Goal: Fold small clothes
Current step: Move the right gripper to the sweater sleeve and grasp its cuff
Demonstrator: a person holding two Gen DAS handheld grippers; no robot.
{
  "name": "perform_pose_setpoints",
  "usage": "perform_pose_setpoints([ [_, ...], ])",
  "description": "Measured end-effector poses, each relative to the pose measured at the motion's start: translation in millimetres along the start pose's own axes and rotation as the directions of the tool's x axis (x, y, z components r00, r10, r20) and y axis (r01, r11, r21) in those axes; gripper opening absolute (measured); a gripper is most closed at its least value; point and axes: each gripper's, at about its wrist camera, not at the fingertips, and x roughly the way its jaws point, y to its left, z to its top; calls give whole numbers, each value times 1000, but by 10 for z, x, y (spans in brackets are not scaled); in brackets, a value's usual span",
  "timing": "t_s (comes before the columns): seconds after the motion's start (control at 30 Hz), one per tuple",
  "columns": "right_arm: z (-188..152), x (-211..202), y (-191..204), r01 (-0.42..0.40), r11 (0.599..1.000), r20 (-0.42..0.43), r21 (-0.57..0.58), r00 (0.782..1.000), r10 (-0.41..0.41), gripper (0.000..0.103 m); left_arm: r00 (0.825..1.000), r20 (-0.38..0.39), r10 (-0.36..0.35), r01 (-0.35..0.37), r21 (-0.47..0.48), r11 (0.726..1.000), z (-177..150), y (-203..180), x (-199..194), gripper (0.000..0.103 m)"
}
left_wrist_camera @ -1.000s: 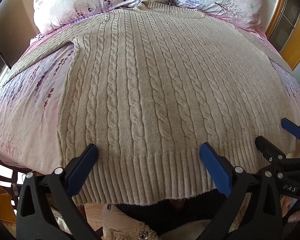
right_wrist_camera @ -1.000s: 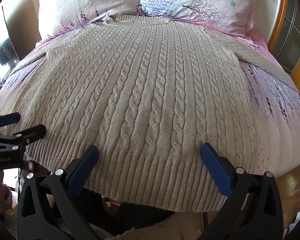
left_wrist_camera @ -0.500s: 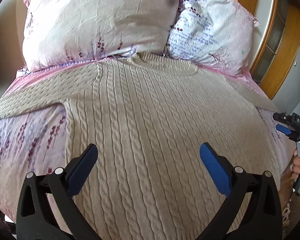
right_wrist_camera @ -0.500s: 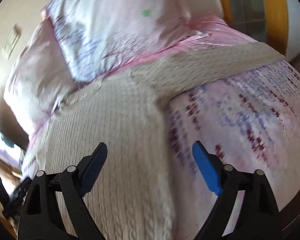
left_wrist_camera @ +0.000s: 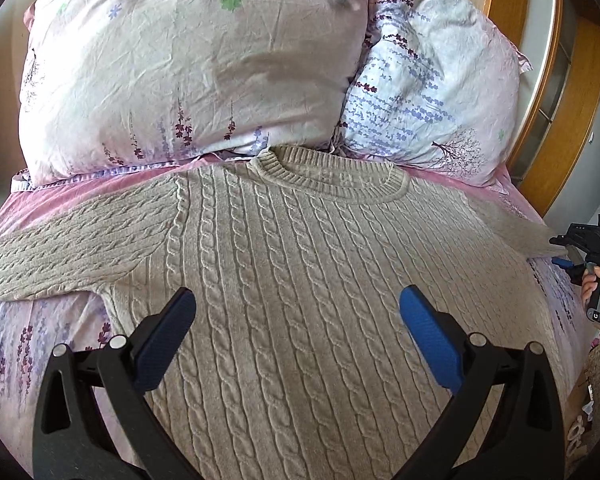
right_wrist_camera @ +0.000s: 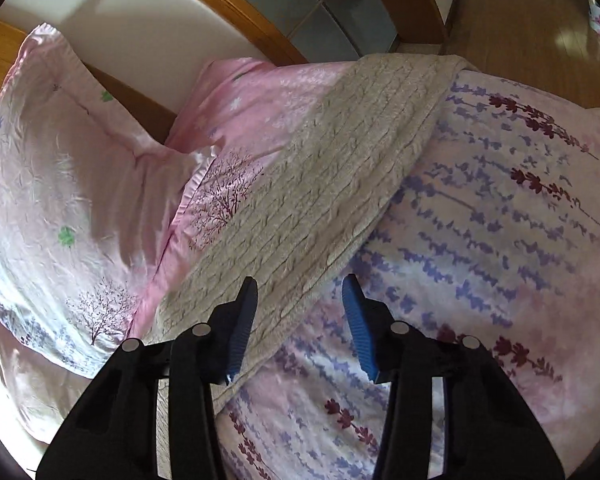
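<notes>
Cable-knit sweater (left_wrist_camera: 300, 280) spread flat on bed (right_wrist_camera: 500, 240), collar at pillows (left_wrist_camera: 188, 72) in upper frame. Left gripper (left_wrist_camera: 296, 320) hovers over chest, jaws wide apart, empty. Right gripper (right_wrist_camera: 300, 320) straddles sleeve (right_wrist_camera: 340, 184) edge, jaws partly apart, nothing pinched. Knit looks thick, soft, floppy, stretchy: likely sags. Best hold: sleeve edge, cuff, shoulder seam.

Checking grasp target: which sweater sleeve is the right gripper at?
The right sleeve, the one running to the bed edge beside the wooden floor. The right gripper straddles its lower edge, jaws open. The left sleeve lies untouched.
</notes>
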Motion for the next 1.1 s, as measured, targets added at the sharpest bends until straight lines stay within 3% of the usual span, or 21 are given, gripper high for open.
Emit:
perform_pose_setpoints([
  [0.2,123,34,-81,10,997,40,73,999,-13,34,999,-18,-27,26,-42,999,22,70,80,101],
  [0.33,175,-2,-186,0,994,82,107,997,-8,31,1000,-19,-25,24,-48,999,25,116,97,101],
  [0.53,230,64,-157,45,996,111,78,992,-54,10,999,-31,-29,27,-77,997,27,192,132,101],
  [0.67,192,-42,43,48,998,180,-31,983,-41,8,998,-30,-50,47,-100,994,20,258,117,101],
  [0.77,111,-210,334,-4,990,231,-140,972,37,8,996,-32,-78,74,-126,989,23,302,109,101],
  [0.87,-49,-356,701,-92,960,227,-264,962,155,8,995,-29,-91,86,-149,985,24,331,102,101],
  [0.93,-239,-423,991,-159,920,191,-359,952,239,8,996,-20,-89,85,-147,985,18,322,88,101],
  [1.03,-618,-445,1362,-268,838,80,-476,935,344,8,997,4,-76,76,-118,990,2,277,38,101],
  [1.1,-924,-350,1572,-326,778,-22,-536,927,373,8,997,20,-74,76,-107,991,-1,255,6,101],
])
